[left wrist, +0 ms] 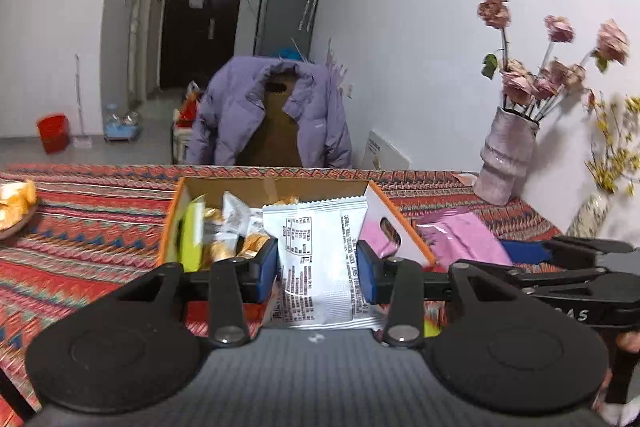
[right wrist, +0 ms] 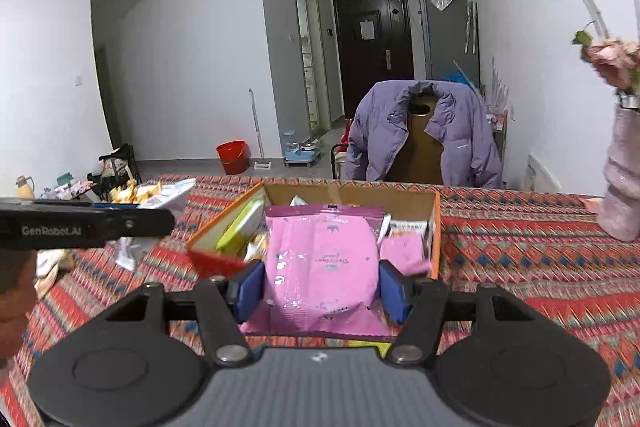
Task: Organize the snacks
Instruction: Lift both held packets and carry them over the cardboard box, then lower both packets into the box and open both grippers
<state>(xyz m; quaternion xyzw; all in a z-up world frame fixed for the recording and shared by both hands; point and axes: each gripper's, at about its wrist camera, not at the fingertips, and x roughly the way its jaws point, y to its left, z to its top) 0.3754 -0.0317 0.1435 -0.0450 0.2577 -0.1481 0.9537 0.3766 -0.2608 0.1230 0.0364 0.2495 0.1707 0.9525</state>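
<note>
Silver packet point(left wrist: 316, 259) is pinched by the left gripper point(left wrist: 317, 269), pink packet point(right wrist: 324, 267) by the right gripper point(right wrist: 322, 289), both held lower centre before the box point(right wrist: 434, 227), probably for dropping in.

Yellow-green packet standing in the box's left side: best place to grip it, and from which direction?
Take the yellow-green packet by its upper edge, coming from above. It stands on edge against the cardboard box wall, with other snacks crowding its other face, so only the top looks free. Fingers should straddle its thin width.
</note>
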